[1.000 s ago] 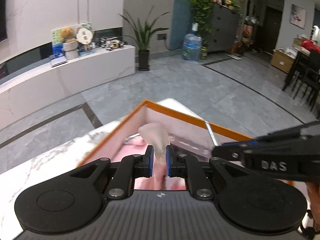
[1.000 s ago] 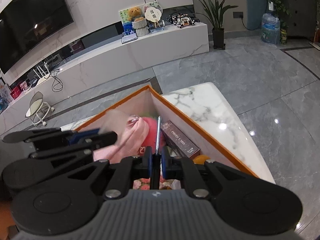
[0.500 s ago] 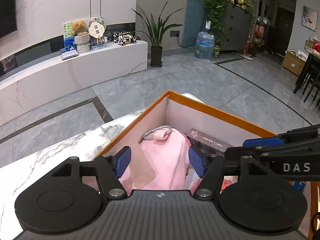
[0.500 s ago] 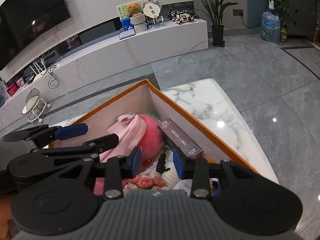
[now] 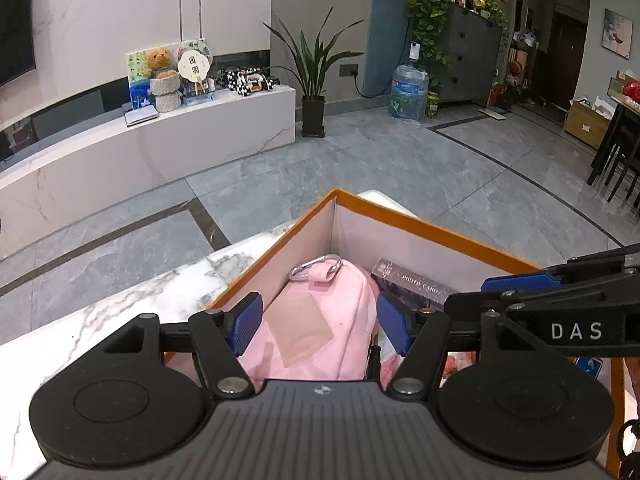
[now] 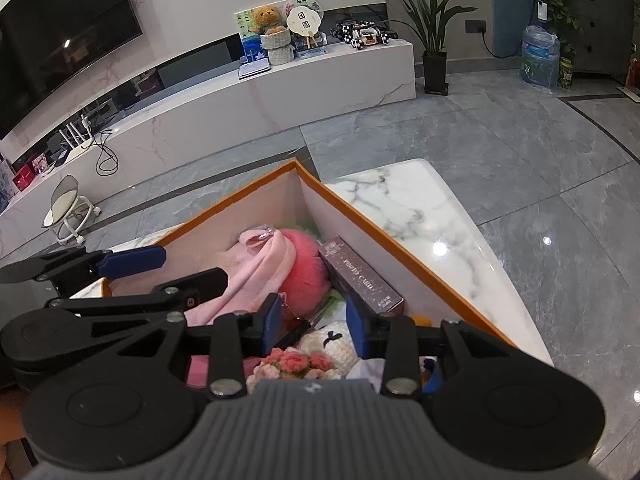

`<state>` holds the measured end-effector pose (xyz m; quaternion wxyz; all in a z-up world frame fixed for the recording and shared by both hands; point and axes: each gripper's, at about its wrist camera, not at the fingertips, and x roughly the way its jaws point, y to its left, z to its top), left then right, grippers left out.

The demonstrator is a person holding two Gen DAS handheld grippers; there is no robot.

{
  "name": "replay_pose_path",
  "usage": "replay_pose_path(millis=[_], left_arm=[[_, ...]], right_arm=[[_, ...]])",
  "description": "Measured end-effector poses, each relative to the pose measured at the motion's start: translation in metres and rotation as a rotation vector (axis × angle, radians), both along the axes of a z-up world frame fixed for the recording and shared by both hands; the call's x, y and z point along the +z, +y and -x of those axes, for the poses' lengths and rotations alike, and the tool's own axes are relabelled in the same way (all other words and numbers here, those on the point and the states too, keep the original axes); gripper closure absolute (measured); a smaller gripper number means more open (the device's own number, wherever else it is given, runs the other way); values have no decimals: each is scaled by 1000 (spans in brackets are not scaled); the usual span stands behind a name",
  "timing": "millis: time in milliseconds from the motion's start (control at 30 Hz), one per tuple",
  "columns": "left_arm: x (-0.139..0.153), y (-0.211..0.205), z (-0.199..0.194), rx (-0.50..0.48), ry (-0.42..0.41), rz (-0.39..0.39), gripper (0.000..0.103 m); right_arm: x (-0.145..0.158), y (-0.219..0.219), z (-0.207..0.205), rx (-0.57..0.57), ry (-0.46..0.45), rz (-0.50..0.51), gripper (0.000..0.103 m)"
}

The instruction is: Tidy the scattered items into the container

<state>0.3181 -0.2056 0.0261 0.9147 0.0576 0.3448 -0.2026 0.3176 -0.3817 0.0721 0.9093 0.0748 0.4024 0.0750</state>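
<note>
Box (image 5: pixel 420 226), orange-rimmed with pale inner walls, sits on the marble table (image 6: pixel 420 208) and holds the gathered items. A pink pouch (image 5: pixel 320 320) with a metal clip (image 5: pixel 316 268) at its far end lies at the left; a translucent patch (image 5: pixel 302 330) rests on it. Right of the pouch lies a dark card box (image 6: pixel 360 276), with a fuzzy pink ball (image 6: pixel 300 264) between them. Nearer are a white crocheted doll (image 6: pixel 330 340) and knitted flowers (image 6: pixel 294 362). The left gripper (image 5: pixel 320 326) hovers over the pouch, jaws spread wide, holding nothing. The right gripper (image 6: pixel 314 326) hangs over the doll, jaws likewise apart and empty.
</note>
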Motion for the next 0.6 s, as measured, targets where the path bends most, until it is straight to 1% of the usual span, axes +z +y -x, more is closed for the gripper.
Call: replay_pose_path(millis=[267,600], left_arm=[[18,-2,14,-8,-22,-11,29],[51,-5,38,-22,-82,-19,29]], right_arm=[[13,0,11,-4,-23,6,63],[34,0,28,-7,-63,2,63]])
